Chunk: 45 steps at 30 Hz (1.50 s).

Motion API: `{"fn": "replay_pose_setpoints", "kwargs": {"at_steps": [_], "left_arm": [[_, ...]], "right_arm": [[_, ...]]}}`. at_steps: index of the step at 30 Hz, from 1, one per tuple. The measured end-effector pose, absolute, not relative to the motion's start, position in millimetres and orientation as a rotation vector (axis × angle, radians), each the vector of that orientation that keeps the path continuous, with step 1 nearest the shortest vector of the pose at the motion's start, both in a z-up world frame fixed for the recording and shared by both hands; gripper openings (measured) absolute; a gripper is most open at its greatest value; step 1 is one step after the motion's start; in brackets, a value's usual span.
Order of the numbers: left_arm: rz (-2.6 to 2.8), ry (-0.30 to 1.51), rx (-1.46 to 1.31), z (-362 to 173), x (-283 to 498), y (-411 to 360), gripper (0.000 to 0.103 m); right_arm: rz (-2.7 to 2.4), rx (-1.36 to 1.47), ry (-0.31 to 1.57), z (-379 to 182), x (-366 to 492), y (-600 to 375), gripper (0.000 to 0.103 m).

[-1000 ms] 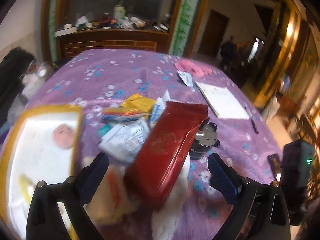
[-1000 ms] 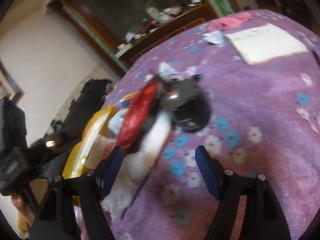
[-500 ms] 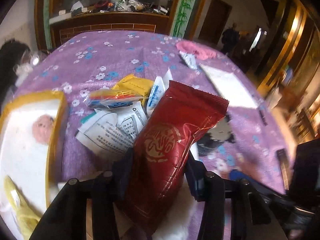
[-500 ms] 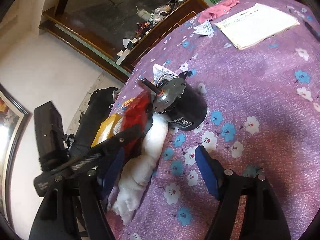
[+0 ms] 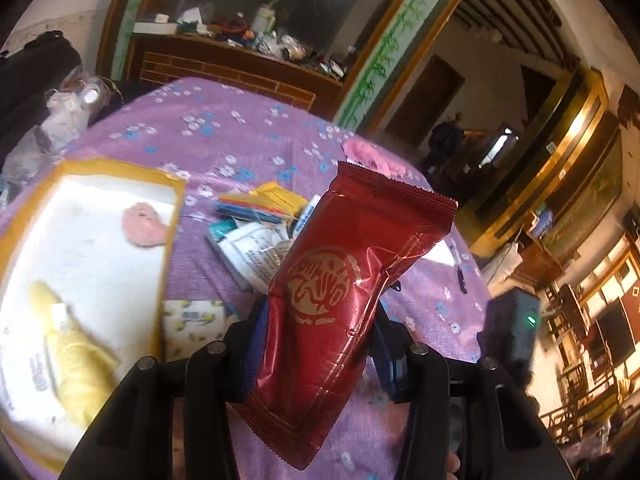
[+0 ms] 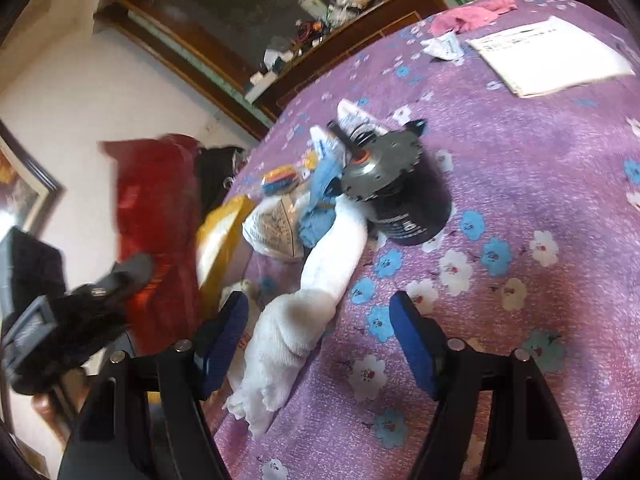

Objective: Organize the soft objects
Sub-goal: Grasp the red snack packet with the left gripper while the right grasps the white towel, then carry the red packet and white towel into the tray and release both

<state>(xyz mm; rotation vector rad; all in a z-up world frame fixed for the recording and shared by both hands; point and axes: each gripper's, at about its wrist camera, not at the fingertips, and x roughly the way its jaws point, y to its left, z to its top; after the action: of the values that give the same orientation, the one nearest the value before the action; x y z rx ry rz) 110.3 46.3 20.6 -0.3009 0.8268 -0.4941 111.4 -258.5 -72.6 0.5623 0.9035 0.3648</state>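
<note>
left wrist view: the left hand-held gripper (image 5: 316,344) grips a red foil packet (image 5: 344,296), lifted above the purple desk (image 5: 240,136). the right hand-held gripper (image 6: 320,332), jaws apart and just closing, straddles a white towel (image 6: 304,304) lying on the desk.

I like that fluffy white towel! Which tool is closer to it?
Right. The right tool hovers open over the white towel; the left tool is off beside it, gripping the red packet.

The left gripper (image 5: 320,344) clamps a red foil packet (image 5: 344,296) above the purple floral tablecloth (image 5: 224,136), right of the yellow-rimmed tray (image 5: 168,248).
</note>
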Motion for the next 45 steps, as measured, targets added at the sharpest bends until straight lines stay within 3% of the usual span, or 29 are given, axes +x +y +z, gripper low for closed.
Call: {"fn": "replay_pose_setpoints", "kwargs": {"at_steps": [4, 7, 8, 15, 29, 45], "left_arm": [[-0.475, 0.81, -0.326, 26, 99, 64, 0.049], [-0.464, 0.801, -0.34, 28, 92, 76, 0.049], [-0.462, 0.8, -0.346, 28, 92, 79, 0.049], [-0.447, 0.807, -0.371, 24, 88, 91, 0.049], [-0.41, 0.803, -0.402, 26, 72, 119, 0.049], [-0.162, 0.753, -0.431, 29, 80, 218, 0.05]], "right_arm": [[0.349, 0.516, 0.959, -74, 130, -233, 0.063], [0.349, 0.495, 0.982, -83, 136, -219, 0.053], [0.337, 0.469, 0.978, -86, 135, -214, 0.045], [0.348, 0.396, 0.917, -80, 123, -204, 0.036], [0.368, 0.477, 0.794, -47, 74, -233, 0.036], [0.591, 0.43, 0.745, 1, 88, -154, 0.037]]}}
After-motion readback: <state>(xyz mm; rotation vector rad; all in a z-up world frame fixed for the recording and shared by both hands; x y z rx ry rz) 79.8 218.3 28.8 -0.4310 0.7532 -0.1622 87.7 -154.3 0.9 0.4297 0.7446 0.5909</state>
